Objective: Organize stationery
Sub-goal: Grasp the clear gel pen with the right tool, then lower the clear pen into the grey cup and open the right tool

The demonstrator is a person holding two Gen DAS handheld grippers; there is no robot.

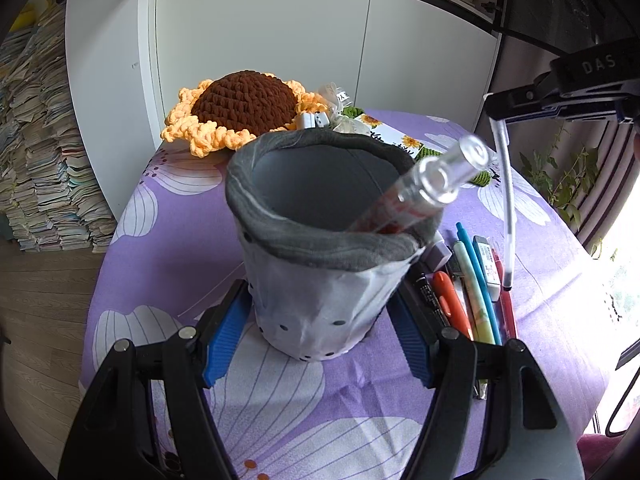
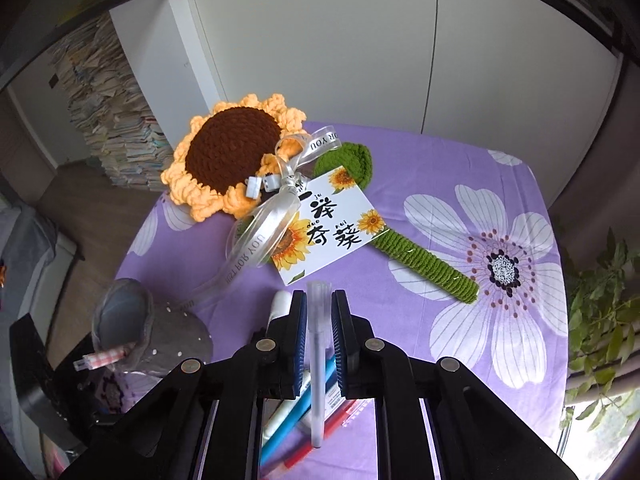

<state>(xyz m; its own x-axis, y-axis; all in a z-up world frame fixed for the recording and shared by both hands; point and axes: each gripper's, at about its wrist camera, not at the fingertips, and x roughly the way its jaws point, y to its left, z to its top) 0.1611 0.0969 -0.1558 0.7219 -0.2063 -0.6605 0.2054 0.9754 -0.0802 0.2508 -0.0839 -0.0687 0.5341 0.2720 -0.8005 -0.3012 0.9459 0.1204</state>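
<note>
Left gripper (image 1: 318, 322) sat nearest, its blue-padded fingers (image 1: 224, 344) straddling the base of the grey felt pen pot (image 1: 320, 280); pads looked close to or touching the pot's sides, so it read as bracing the pot, though whether it actually squeezed could not be told. Pot stood upright on the purple flowered surface (image 1: 160, 264), mouth open, one clear-capped marker (image 1: 416, 196) already leaning inside against the right rim. Just right of the pot lay the loose pile of pens (image 1: 476, 288) on the surface: orange, black, pale yellow-green, blue, red, plus an eraser-like block (image 1: 440, 256), touching one another. Right gripper (image 2: 319, 320) was closed on a translucent white pen (image 2: 318, 360), gripped near the cap end, body hanging tip-down above the pile, clear of the surface in the left wrist view. Judged step: carry that pen over to the pot and drop it in. To do it well, lift enough for the tip to clear the soft folded rim, bring it over the open left part of the mouth away from the marker, lower tip first, then release only once the tip was well inside; the felt rim looked floppy, so a snag could tip the pot unless the left side kept it steady. Farther back lay a crocheted sunflower (image 2: 228, 156) with green stem, ribbon and a printed card (image 2: 324, 224), not part of the job.
</note>
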